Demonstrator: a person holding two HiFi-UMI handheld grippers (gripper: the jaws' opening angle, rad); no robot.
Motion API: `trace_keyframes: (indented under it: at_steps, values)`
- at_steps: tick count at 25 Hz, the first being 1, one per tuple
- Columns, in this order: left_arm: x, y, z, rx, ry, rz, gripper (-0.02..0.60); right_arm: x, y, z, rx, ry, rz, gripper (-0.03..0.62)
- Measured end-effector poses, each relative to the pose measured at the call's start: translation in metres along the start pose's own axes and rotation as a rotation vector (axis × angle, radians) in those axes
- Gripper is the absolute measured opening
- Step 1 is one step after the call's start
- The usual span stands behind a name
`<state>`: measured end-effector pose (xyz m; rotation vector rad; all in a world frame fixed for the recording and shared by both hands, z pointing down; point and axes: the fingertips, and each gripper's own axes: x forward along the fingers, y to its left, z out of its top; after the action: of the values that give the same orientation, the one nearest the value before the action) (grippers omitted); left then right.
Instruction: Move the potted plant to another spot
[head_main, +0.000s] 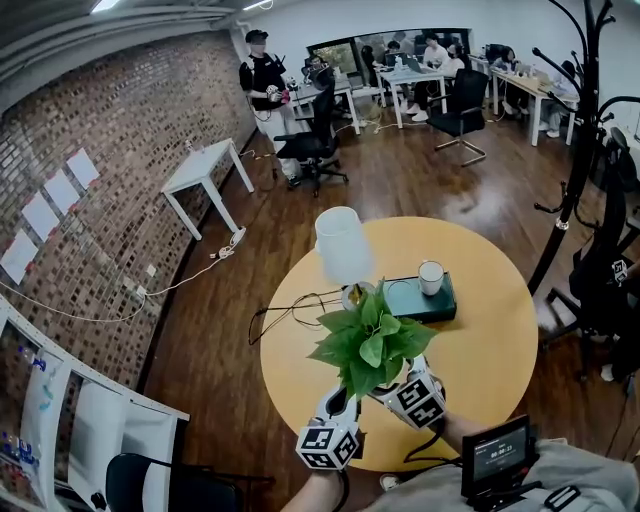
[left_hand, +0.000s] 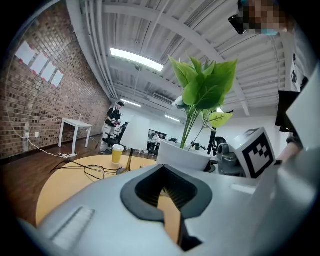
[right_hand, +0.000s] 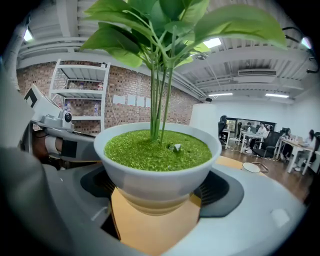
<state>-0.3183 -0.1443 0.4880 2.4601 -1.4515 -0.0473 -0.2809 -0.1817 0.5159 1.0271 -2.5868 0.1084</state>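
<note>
Fingers (right_hand: 220, 189) of the right gripper (right_hand: 160, 192), dark and ribbed on their inner faces, close on either side of the potted plant (right_hand: 157, 150), pressing the curved lower wall of its pot. That pot is a smooth, glossy white bowl that narrows to a small foot, filled to the brim with bright green granular material. Thin stems rise from its middle into broad, pointed, waxy leaves. Whether the foot touches the surface beneath cannot be told.

Seen from the head view, the plant sits at the near edge of a round table (head_main: 490, 350) with a matte yellow-orange top, the two grippers' marker cubes just below its leaves.

On the left gripper (left_hand: 167, 195), the fingers (left_hand: 142, 187) are drawn together around nothing, leaving only a thin slit and a diamond-shaped notch through which the table top shows. This gripper lies just beside the pot, on its left.

Farther back on the table stand a lamp (head_main: 342, 243) with a frosted white conical shade, a flat teal box (head_main: 405, 298) carrying a pale cup (head_main: 431, 277), and a thin black cable (head_main: 290, 305) looping toward the rough brick wall (head_main: 130, 170).
</note>
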Motion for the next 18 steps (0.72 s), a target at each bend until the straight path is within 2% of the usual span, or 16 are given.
trace_keyframes:
  at_steps: [9, 18]
  values:
    - [0.023, 0.028, -0.013, 0.001, 0.041, 0.044, 0.0, 0.039, -0.01, -0.013, -0.006, 0.021, 0.047, 0.503]
    - [0.042, 0.074, -0.05, -0.034, 0.114, 0.11, 0.0, 0.093, -0.007, -0.049, 0.015, 0.077, 0.113, 0.502]
